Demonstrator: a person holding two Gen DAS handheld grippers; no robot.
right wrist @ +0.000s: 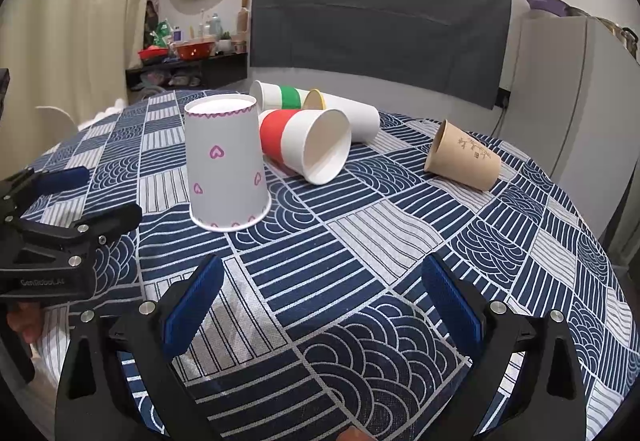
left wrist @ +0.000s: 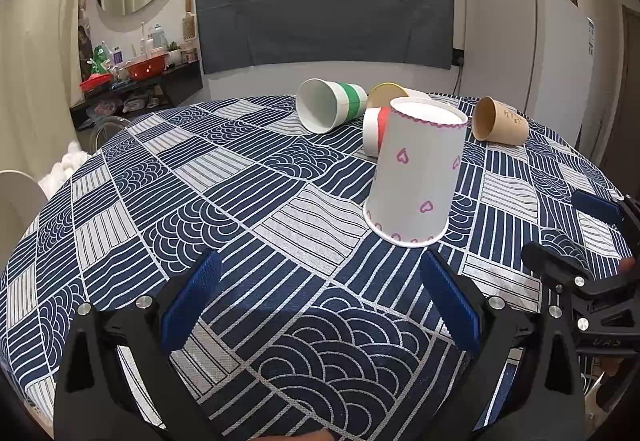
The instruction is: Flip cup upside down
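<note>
A white cup with pink hearts [left wrist: 416, 173] stands upside down on the patterned tablecloth, rim down; it also shows in the right wrist view [right wrist: 226, 165]. My left gripper [left wrist: 320, 301] is open and empty, just short of the cup and slightly left of it. My right gripper [right wrist: 320, 301] is open and empty, to the right of the cup and nearer than it. Each gripper shows at the edge of the other's view: the right one [left wrist: 588, 241], the left one [right wrist: 72, 201].
Several cups lie on their sides behind the heart cup: green-banded [right wrist: 280, 95], red-banded [right wrist: 308, 145], yellow-rimmed [right wrist: 344, 113] and brown kraft [right wrist: 464, 157]. A round table [right wrist: 400, 233] carries all. A fridge [left wrist: 528, 53] stands far right, a cluttered shelf [left wrist: 136, 77] far left.
</note>
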